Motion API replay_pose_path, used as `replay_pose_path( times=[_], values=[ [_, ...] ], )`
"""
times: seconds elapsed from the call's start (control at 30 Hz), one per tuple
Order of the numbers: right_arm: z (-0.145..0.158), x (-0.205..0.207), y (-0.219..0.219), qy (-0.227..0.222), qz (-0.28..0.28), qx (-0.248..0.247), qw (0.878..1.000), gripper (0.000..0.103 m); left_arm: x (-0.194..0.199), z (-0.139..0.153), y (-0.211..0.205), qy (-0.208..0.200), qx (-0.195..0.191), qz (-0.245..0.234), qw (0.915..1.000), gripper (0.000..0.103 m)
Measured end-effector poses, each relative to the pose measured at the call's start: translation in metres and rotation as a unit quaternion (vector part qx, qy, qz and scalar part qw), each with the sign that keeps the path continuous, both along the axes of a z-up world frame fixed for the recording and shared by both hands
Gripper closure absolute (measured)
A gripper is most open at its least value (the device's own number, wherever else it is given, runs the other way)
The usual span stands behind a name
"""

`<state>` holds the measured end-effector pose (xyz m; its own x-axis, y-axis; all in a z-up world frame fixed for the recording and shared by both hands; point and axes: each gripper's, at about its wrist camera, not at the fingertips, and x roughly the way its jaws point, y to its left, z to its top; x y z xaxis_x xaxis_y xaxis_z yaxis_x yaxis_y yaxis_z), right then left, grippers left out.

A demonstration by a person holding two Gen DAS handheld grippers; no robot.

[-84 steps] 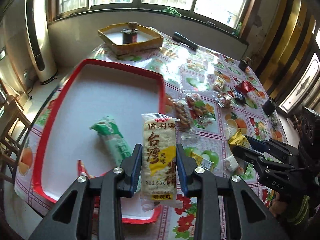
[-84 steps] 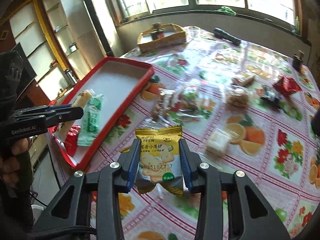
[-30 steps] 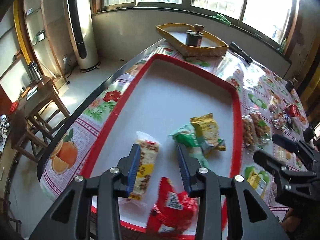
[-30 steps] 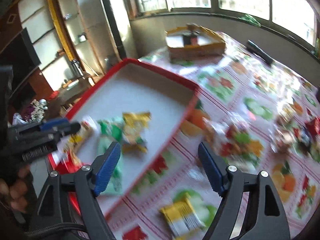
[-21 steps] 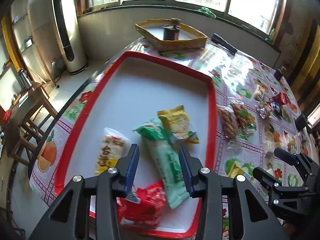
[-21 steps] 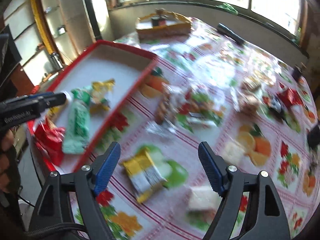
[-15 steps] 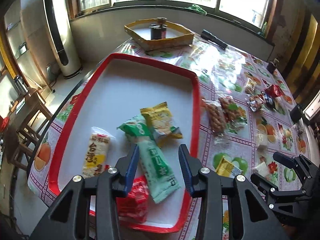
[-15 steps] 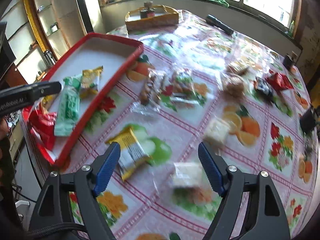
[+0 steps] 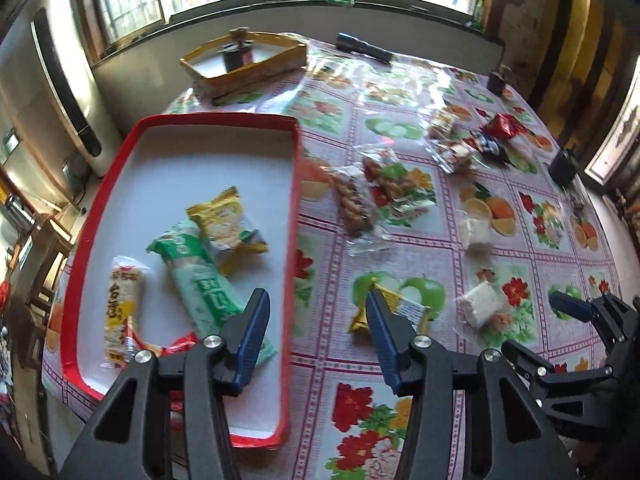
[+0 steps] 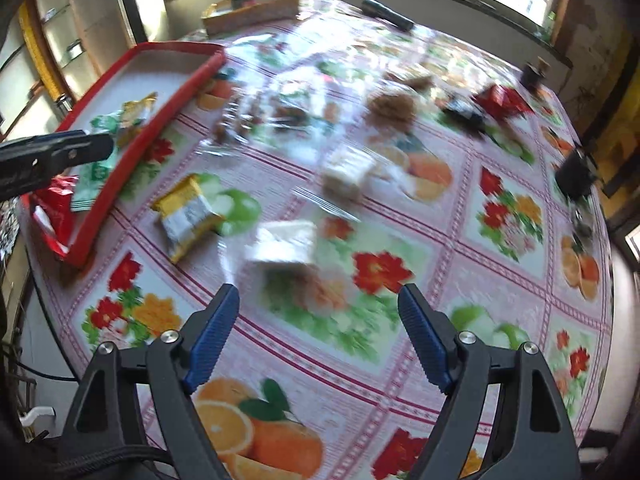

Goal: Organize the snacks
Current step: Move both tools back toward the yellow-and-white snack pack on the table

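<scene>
Just right of the red tray point(image 9: 294, 216) lies the yellow snack packet point(image 9: 400, 306) on the tablecloth – with the left gripper point(image 9: 316, 320) empty, its jaws having just been opening, and the right gripper point(image 10: 318, 312) wide and empty, straddle the packet squarely – then pinch.

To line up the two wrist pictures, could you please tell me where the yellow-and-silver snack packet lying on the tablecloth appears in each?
Left wrist: yellow-and-silver snack packet lower centre, behind the gripper's right finger.
Right wrist: same packet left of centre.
Shared landmark: red-rimmed tray, just left of it.
</scene>
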<state>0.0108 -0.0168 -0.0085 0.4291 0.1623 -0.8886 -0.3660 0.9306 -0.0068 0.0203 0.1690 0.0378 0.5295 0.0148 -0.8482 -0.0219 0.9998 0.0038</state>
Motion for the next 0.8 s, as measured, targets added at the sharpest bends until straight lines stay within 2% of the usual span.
replay_pose_path(
  times=[0.23,0.8],
  values=[
    [-0.002,-0.001,-0.019,-0.002,-0.021,-0.016,1.0,0.021,-0.001,-0.008,-0.027,0.017,0.01,-0.033,0.9993,0.047],
    [-0.002,-0.014,-0.035,-0.005,-0.027,-0.015,1.0,0.021,-0.003,-0.017,-0.051,0.032,0.027,-0.054,0.9976,0.047]
  ],
)
